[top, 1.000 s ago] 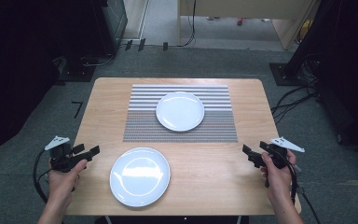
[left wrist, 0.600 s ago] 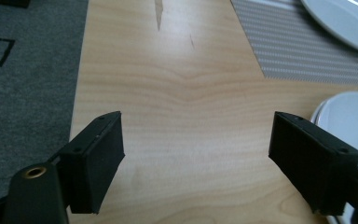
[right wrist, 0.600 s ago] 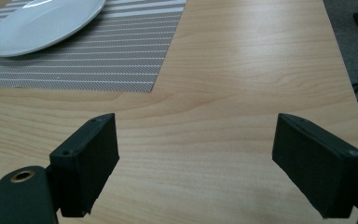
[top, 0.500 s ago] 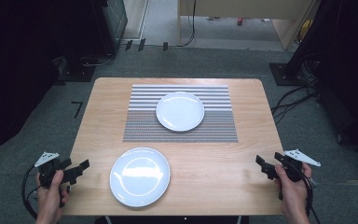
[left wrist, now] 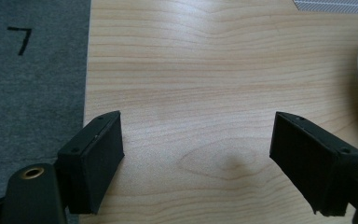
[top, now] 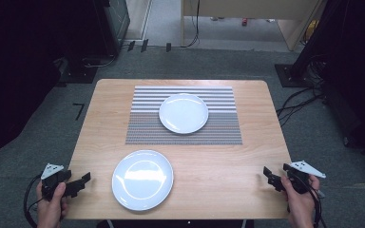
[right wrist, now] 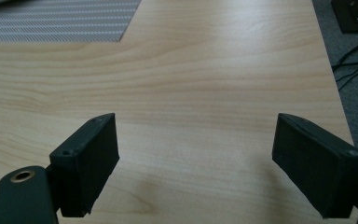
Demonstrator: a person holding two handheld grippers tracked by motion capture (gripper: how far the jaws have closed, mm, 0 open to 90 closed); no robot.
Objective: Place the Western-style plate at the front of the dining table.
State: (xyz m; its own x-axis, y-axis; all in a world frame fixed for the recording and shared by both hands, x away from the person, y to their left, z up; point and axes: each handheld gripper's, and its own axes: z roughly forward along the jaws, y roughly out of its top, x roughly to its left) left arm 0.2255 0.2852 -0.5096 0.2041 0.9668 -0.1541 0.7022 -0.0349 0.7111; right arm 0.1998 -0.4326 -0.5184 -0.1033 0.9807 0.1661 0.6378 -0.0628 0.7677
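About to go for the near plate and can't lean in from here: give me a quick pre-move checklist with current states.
1. Left gripper jaws wide, having just been opening, nothing between them: ok.
2. Right gripper jaws apart and empty: ok.
3. Near plate flat on the bare table, empty: ok.
4. Bare wood between the left gripper and the near plate's rim: ok.
5. Far plate sits on the striped mat, apart from the near plate: ok.

The tabletop is pale wood with a smooth, matt grain. Both plates, the near plate and the far plate, look glossy glazed white. The placemat is woven, striped, matt. The floor is rough grey carpet.
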